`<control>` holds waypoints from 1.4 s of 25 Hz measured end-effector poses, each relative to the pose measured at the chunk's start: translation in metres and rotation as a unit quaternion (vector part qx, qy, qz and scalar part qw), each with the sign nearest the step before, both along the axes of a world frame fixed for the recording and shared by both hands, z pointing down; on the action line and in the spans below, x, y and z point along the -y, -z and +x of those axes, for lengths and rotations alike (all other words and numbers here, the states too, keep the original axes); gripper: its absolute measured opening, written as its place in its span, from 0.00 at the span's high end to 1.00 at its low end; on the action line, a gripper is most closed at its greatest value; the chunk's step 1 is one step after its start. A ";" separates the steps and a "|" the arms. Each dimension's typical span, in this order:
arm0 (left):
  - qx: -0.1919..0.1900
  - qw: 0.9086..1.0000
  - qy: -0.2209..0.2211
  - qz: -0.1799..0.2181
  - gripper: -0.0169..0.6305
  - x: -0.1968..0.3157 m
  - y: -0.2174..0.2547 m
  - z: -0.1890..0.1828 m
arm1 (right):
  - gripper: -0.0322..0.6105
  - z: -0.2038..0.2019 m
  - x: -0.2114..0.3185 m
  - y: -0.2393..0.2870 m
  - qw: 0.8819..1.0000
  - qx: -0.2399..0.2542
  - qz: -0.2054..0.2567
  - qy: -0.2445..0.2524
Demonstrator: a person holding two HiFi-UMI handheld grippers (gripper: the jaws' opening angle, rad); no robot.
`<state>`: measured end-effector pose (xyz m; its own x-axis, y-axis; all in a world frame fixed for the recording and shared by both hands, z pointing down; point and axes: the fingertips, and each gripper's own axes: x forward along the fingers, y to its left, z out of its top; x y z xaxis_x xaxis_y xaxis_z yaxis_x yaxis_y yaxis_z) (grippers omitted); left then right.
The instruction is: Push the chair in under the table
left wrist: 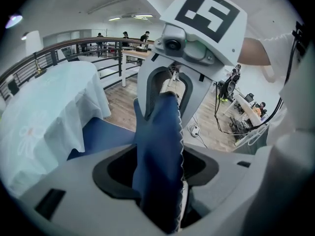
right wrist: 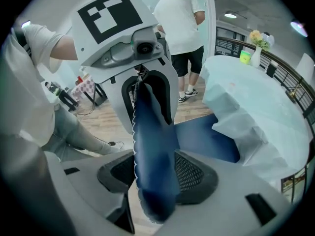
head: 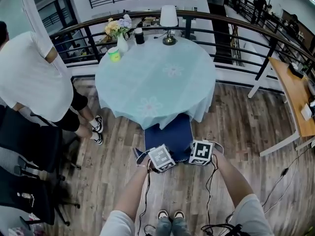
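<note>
Both ends of chair back are engaged: left gripper spread astride, right gripper clamped on it.

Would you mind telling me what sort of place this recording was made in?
Probably a mezzanine in an office or lab: a curved railing seems to overlook a lower level, and a work desk stands on the wood floor.

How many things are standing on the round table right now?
4, all along the table's far edge: green cup at left, then a vase of flowers, a black container, and a white-shaded lamp at right. Nothing looks hidden.
</note>
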<state>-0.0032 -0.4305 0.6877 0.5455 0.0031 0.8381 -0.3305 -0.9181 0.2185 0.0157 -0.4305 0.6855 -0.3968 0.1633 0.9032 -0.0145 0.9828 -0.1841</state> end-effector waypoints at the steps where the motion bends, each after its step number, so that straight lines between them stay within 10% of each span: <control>1: -0.005 1.000 0.002 -0.003 0.59 0.000 0.000 0.000 | 0.61 0.000 -0.001 -0.001 1.000 0.002 -0.001 -0.002; 17: 0.028 0.997 0.000 0.076 0.59 -0.006 0.009 -0.010 | 0.62 0.000 -0.003 -0.001 0.999 0.004 0.028 -0.043; 22: -0.034 0.992 0.040 0.118 0.64 -0.002 0.052 -0.015 | 0.62 -0.007 -0.001 0.014 0.996 0.011 0.066 -0.053; 30: -0.102 0.960 0.186 0.182 0.89 -0.033 0.095 -0.052 | 0.64 -0.018 -0.011 0.073 0.978 0.108 0.118 -0.136; 35: -0.139 0.929 0.270 0.209 0.97 -0.063 0.121 -0.055 | 0.86 -0.018 -0.027 0.107 0.942 0.178 0.159 -0.235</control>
<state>-0.0581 -0.3678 0.5671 0.5675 -0.6292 0.5311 -0.7528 -0.6578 0.0250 -0.0026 -0.4034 0.5789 -0.6449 -0.3627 0.6727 -0.4548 0.8895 0.0437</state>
